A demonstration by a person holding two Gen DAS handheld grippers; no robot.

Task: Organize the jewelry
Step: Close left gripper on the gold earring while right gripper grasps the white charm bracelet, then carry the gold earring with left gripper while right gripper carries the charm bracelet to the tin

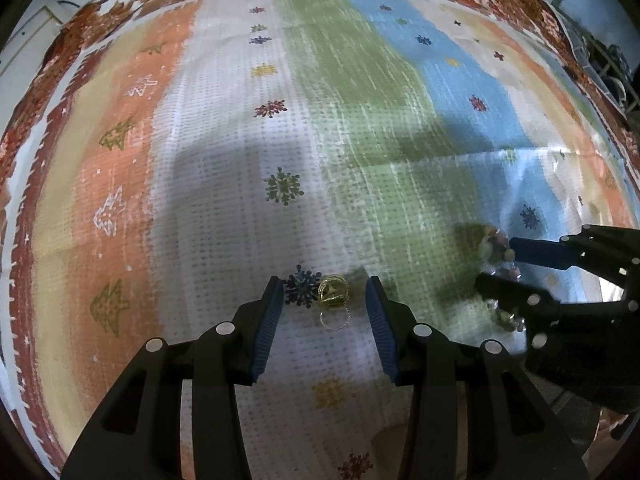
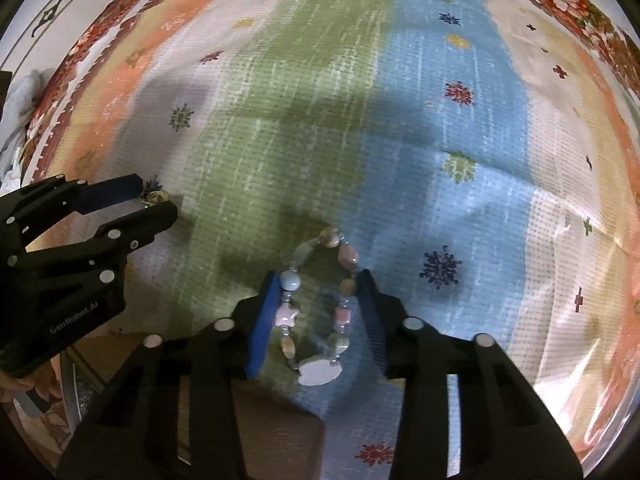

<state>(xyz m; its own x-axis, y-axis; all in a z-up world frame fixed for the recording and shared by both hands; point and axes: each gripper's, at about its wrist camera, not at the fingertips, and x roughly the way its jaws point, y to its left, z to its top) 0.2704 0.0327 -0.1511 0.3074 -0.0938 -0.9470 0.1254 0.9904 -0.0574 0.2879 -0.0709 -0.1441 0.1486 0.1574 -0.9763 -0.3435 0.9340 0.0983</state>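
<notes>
Both grippers are working over jewelry on the striped cloth.
The left gripper is straddling a gold ring, jaws apart; the right gripper is squeezing a beaded bracelet.

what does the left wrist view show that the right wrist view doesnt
Only the left wrist view: a thin clear ring lying just below the gold ring, both between the open left tongs.

Only the right wrist view: the whole loop of the beaded bracelet, with pink star and white shell beads, the right tongs pressing its sides.

Both: the striped snowflake cloth, both tongs, both pieces.
</notes>
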